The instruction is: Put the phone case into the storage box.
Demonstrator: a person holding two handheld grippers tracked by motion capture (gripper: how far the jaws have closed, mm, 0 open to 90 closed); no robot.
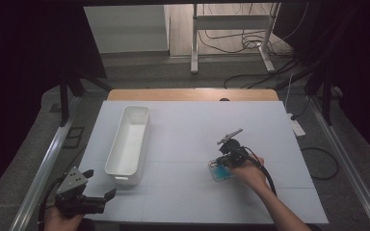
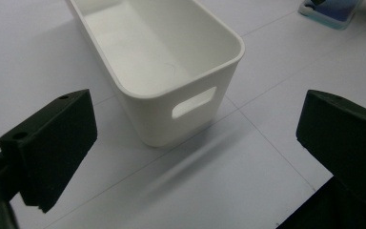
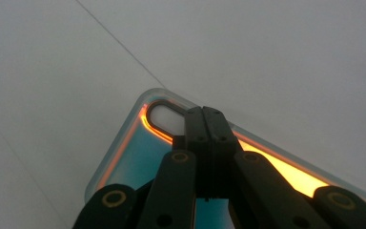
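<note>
Phone case (image 1: 220,171) partly hidden under right claw (image 1: 225,162) and hand, flat on white table (image 1: 188,144) at right of centre; translucent, blue-tinted, with rounded camera cutout (image 3: 164,117) clear in right claw view, lower edge cut off there. Right claw closed tight, jaws together over case; whether pinching case rim or just pressing on it, hard to tell. White bin (image 1: 128,144) at left, empty. Left claw (image 1: 99,185) wide open near table's front-left corner, just before bin's handle slot (image 2: 194,102), gripping nothing.
</note>
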